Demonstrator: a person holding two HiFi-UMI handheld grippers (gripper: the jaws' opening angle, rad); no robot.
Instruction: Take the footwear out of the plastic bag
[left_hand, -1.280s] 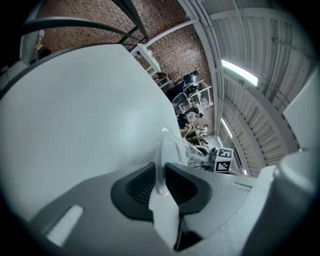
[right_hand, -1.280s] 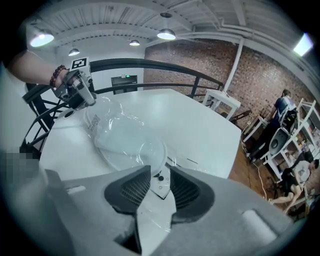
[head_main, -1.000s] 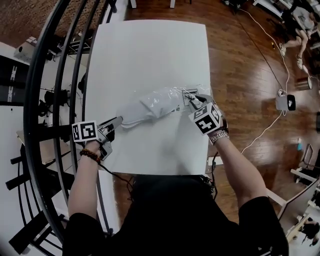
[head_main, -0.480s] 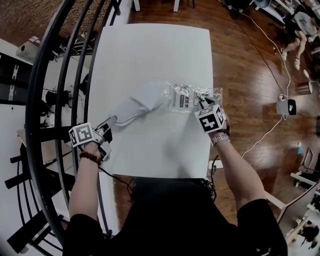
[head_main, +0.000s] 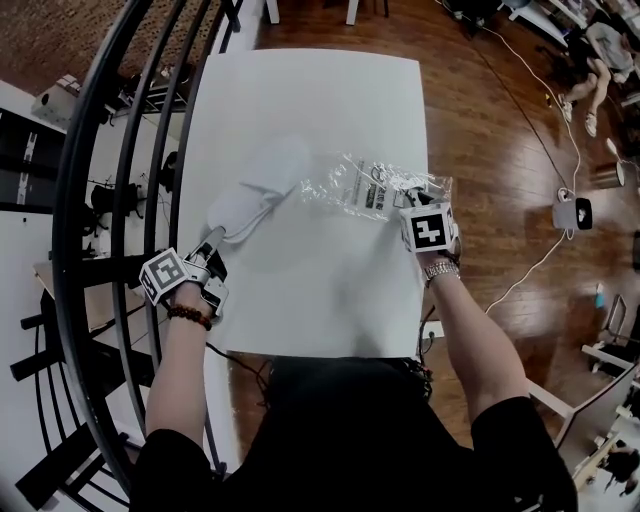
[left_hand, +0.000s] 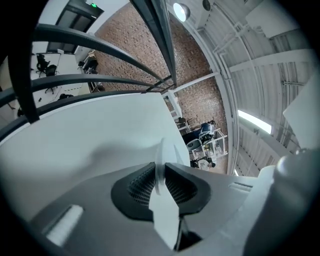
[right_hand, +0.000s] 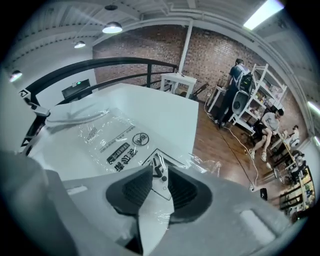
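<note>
A white slipper (head_main: 255, 192) lies on the white table (head_main: 310, 90), just left of the clear plastic bag (head_main: 368, 186), which lies flat with black print on it. My left gripper (head_main: 218, 238) is shut on the slipper's thin near edge (left_hand: 161, 165). My right gripper (head_main: 408, 202) holds the bag's right end near the table's right edge. Its jaws have just been closing, and the printed film (right_hand: 157, 167) is pinched between them. In the right gripper view the bag (right_hand: 112, 140) stretches away toward the slipper (right_hand: 75, 116) at the far left.
Black curved railings (head_main: 110, 200) run close along the table's left side. Wooden floor (head_main: 500, 150) lies to the right, with a cable and a small white device (head_main: 571, 209) on it. People (right_hand: 239, 85) stand by shelves far off.
The left gripper has drawn the slipper leftward out of the bag. The right gripper has pulled the bag's end to the right, and the bag now lies flat.
</note>
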